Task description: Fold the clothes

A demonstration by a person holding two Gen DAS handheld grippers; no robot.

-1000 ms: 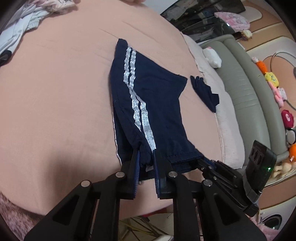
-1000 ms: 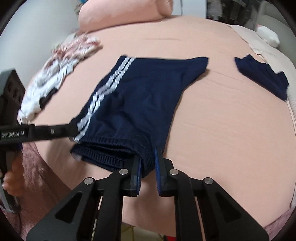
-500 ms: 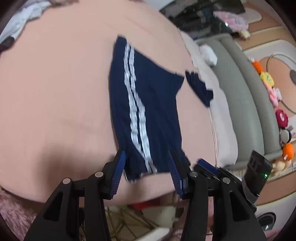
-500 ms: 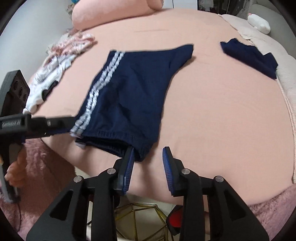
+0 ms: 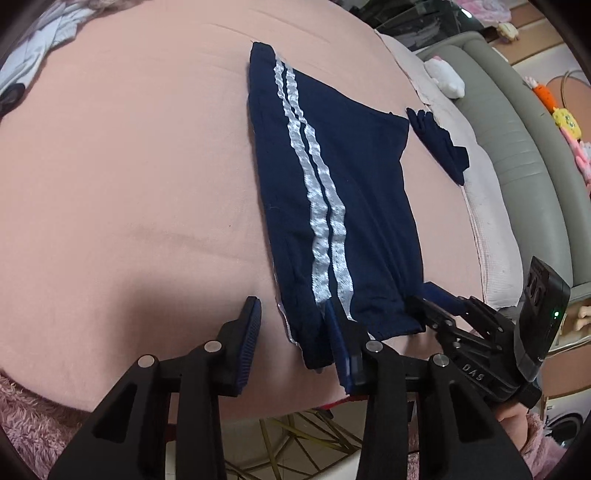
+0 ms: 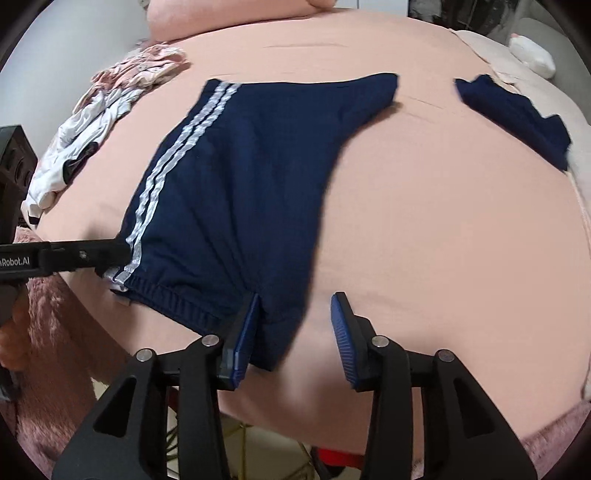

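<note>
Navy shorts with two white side stripes (image 5: 351, 206) (image 6: 240, 184) lie folded in half and flat on the pink bed sheet (image 5: 129, 166), waistband toward the near edge. My left gripper (image 5: 295, 336) is at the striped waistband corner. Its jaws are closing, the corner lies loose between them, and the pads do not press it. My right gripper (image 6: 295, 328) is at the other waistband corner. Its jaws are opening, with the cloth's edge resting by the left finger (image 6: 245, 332). Each gripper also shows from the side in the other's view, the left gripper (image 6: 110, 254) and the right gripper (image 5: 436, 306).
A small navy garment (image 5: 439, 144) (image 6: 517, 114) lies to the right of the shorts. A heap of white and pink clothes (image 6: 103, 122) sits at the far left, below a pink pillow (image 6: 229, 14). A grey padded rail (image 5: 517, 147) with plush toys borders the bed's right side.
Both grippers were shut on the waistband corners a second ago and have let go. The shorts have settled flat near the bed's front edge.
</note>
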